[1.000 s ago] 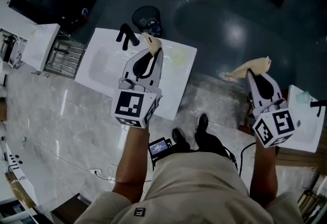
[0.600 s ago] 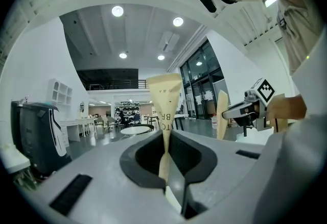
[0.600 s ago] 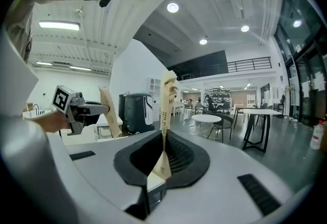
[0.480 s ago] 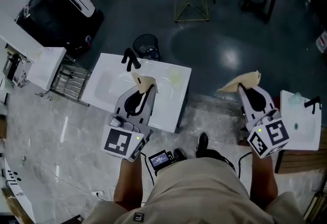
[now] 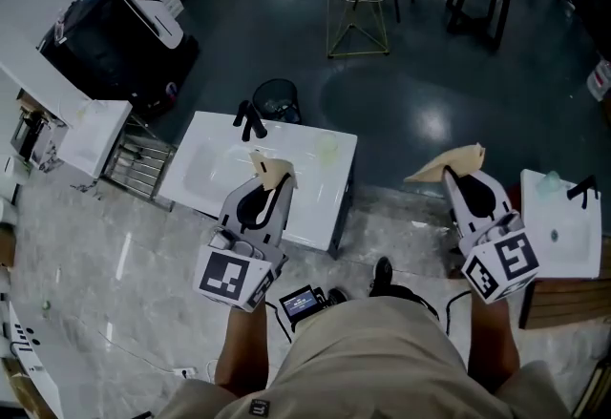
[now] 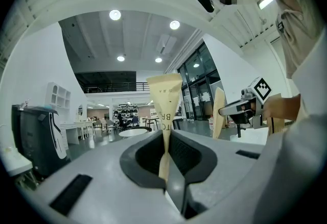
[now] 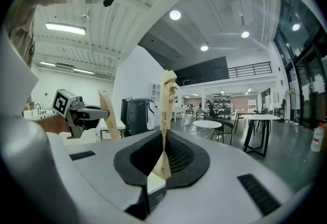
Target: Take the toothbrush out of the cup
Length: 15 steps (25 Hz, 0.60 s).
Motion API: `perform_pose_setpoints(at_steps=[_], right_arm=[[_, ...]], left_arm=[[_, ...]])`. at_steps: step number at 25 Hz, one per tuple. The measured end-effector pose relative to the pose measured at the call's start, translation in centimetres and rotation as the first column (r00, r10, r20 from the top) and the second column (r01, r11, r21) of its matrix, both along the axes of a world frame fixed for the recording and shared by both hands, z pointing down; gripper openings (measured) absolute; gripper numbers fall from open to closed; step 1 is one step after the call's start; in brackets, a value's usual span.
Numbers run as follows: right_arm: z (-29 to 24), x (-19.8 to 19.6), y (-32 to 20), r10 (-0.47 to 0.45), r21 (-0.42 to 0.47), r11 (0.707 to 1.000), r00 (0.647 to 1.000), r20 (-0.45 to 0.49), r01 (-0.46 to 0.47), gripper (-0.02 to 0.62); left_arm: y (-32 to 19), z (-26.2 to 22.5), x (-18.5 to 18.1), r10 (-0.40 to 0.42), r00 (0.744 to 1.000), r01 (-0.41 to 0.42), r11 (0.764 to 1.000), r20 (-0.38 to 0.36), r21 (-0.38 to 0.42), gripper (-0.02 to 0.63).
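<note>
Two thin, tan, printed paper strips are held: the left gripper point(image 5: 272, 180) point(image 6: 166, 156) has its fingers clamped on the left strip point(image 5: 271, 165) point(image 6: 164, 98), the right gripper point(image 5: 456, 171) point(image 7: 162, 159) on the right strip point(image 5: 447, 163) point(image 7: 166, 100). A pale translucent cup point(image 5: 327, 148) stands on the glossy white surface point(image 5: 205, 180), at 1 o'clock from the left gripper. The toothbrush is too small to make out.

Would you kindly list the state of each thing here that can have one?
left gripper: shut on left paper strip.
right gripper: shut on right paper strip.
cup: upright on the sink; contents unclear.
waste bin: upright, open-topped.
</note>
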State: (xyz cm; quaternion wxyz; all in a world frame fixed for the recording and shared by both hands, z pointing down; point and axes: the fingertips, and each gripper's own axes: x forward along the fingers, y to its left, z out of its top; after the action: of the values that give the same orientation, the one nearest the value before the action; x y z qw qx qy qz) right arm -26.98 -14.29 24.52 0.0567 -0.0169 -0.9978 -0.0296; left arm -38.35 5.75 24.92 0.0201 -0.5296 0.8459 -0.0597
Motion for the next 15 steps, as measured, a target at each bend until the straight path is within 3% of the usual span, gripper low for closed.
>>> perform_pose_setpoints(at_steps=[15], right_arm=[[0.29, 0.80, 0.54, 0.009, 0.025, 1.000, 1.000, -0.004, -0.009, 0.011]], left_arm=[[0.65, 0.68, 0.40, -0.006, 1.000, 0.006, 1.000, -0.009, -0.008, 0.032]])
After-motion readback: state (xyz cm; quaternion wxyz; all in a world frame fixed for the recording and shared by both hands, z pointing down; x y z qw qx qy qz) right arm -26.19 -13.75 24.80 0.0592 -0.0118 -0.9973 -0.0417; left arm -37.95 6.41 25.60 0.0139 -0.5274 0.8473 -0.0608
